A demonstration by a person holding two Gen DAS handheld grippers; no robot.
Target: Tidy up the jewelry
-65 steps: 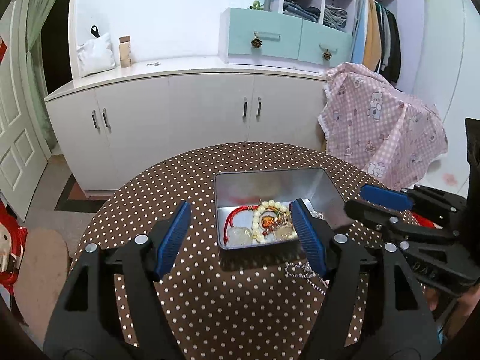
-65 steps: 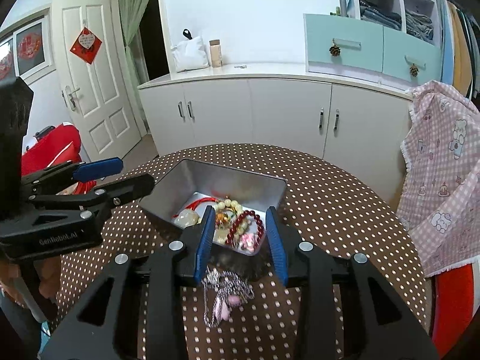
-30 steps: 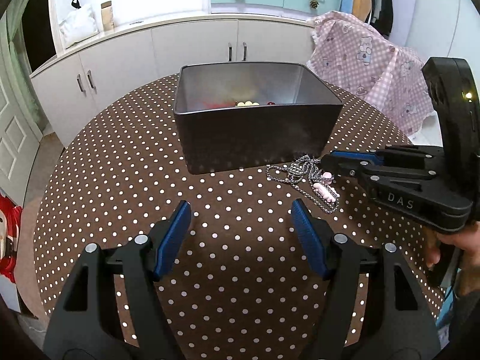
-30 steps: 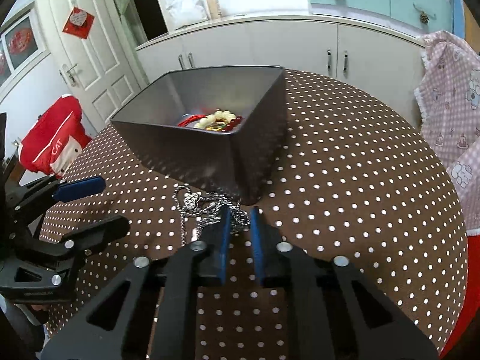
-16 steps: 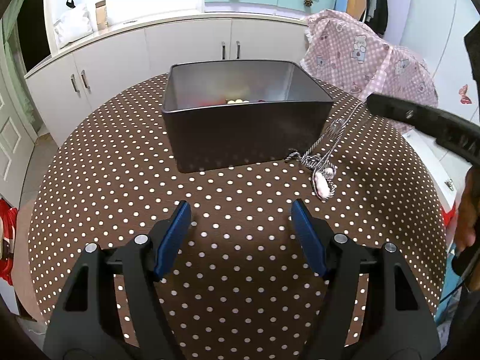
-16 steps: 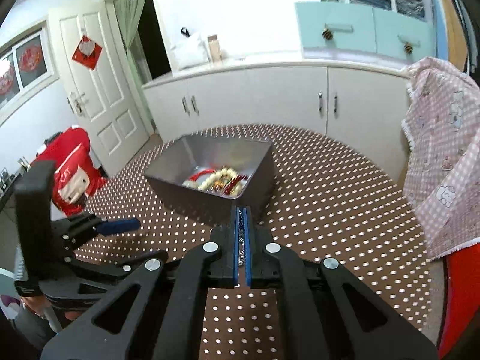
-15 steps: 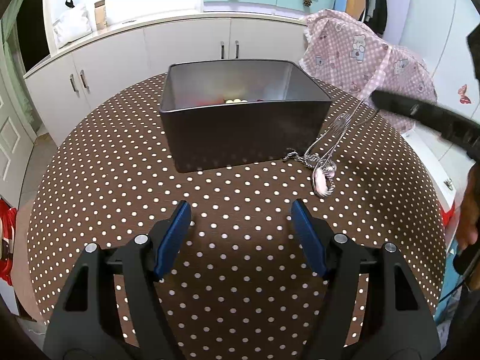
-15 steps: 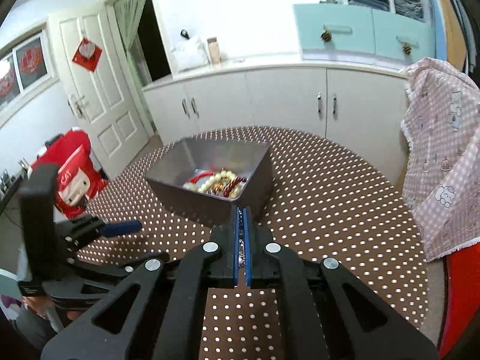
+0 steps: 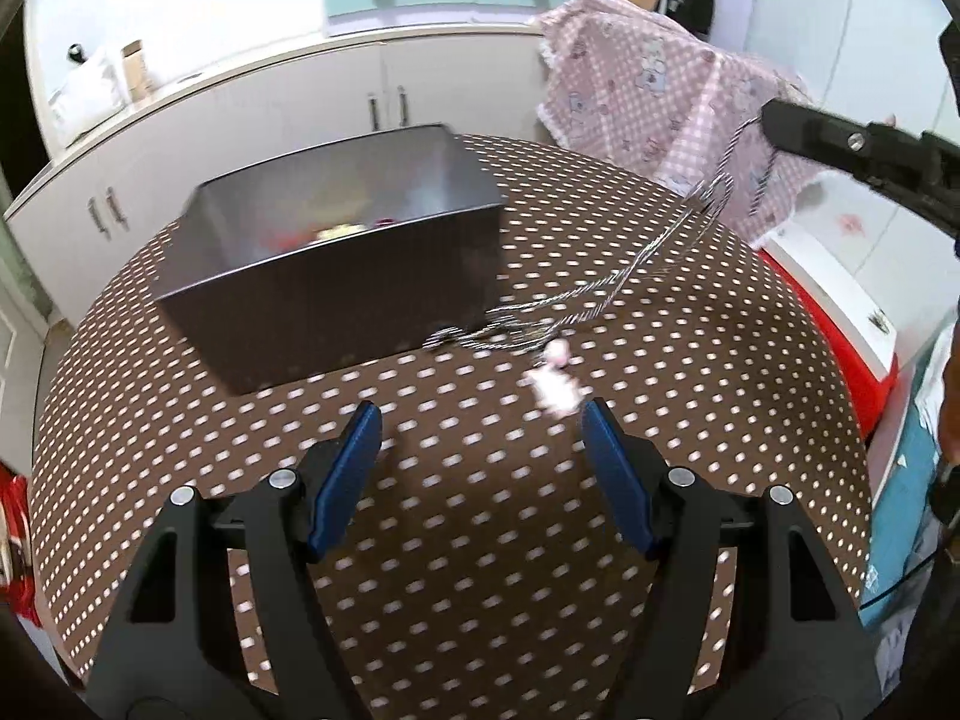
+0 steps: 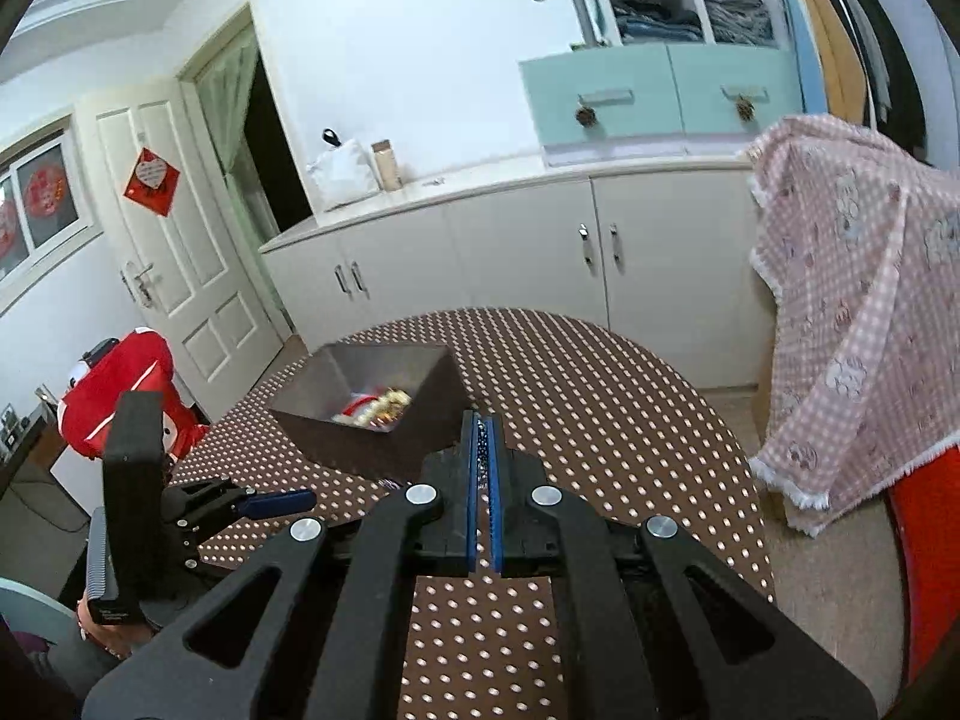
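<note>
A dark metal box (image 9: 336, 276) with bead bracelets inside stands on the round brown polka-dot table (image 9: 480, 540). A silver chain necklace (image 9: 606, 282) with a pink pendant (image 9: 555, 387) stretches from the table beside the box up to my right gripper (image 9: 765, 120), which is shut on the chain at the upper right. In the right wrist view the chain shows as a thin line between the shut pads of the right gripper (image 10: 482, 420), above the box (image 10: 372, 414). My left gripper (image 9: 480, 438) is open over bare table, its right pad just right of the pendant.
White cabinets (image 10: 510, 252) run behind the table. A pink checked cloth (image 10: 858, 312) hangs at the right, over something red. A red bag (image 10: 114, 390) sits by the door at the left. A hand (image 10: 108, 636) holds the left gripper's body.
The right gripper shut on the chain and lifted it up and to the right, pulling the necklace taut off the table. The left gripper shifted towards the pendant.
</note>
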